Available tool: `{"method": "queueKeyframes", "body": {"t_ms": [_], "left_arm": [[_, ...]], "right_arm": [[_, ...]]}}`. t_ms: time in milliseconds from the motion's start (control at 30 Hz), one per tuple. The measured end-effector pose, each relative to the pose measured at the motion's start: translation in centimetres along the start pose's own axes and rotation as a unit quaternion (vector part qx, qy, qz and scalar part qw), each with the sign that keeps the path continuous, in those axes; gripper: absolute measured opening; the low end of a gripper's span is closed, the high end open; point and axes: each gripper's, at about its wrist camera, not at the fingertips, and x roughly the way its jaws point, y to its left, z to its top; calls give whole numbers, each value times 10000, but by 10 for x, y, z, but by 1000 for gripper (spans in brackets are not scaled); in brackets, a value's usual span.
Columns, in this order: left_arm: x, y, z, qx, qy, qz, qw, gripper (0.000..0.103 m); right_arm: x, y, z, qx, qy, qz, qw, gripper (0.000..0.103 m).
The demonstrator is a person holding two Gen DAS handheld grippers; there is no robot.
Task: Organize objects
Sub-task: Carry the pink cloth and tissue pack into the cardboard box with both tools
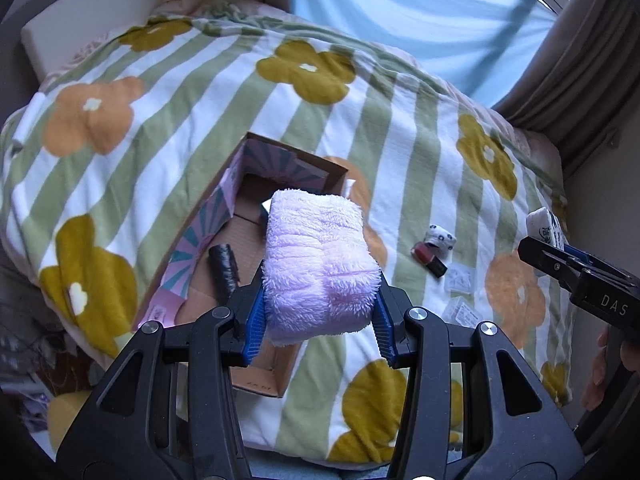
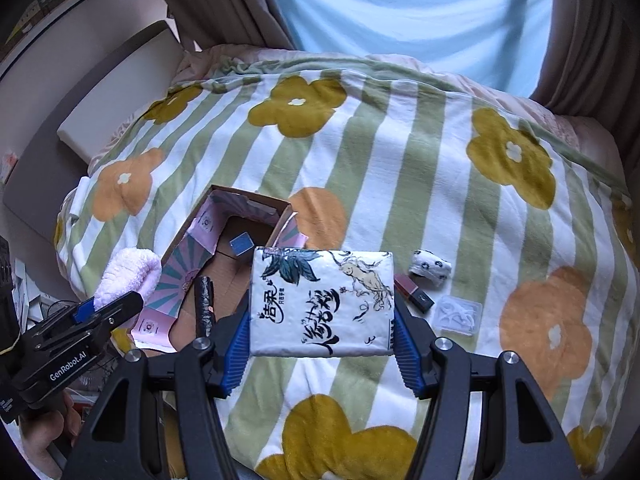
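My left gripper (image 1: 320,312) clamps a folded pink fluffy towel (image 1: 318,264) between its blue pads, above the open cardboard box (image 1: 256,384) on the flowered blanket (image 1: 168,92). My right gripper (image 2: 322,340) pinches a printed tissue pack (image 2: 322,300) by its side edges, just right of the box.

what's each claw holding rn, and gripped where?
Left claw: folded pink fluffy towel, clamped across its near end. Right claw: tissue pack, by its two short sides.
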Motion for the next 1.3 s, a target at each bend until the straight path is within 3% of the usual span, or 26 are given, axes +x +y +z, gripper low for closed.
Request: {"method": "queueKeyframes", "body": {"t_ms": [233,567,1000,1300], "left_arm": [[7,47,-12,-580,43,297,9979,41],[55,97,-26,-1236,362,533,9902,41],[132,126,-49,-1670,869,698,9796,41],[149,128,-47,-1649,963,859,9778,41]], "right_arm": [[36,41,20,-547,205,285,9979,58],[107,93,40,-1253,699,561,9881,58],[222,135,35,-2039,1580,619,9642,58],[249,144,31,-2220,1874,780,9537,58]]}}
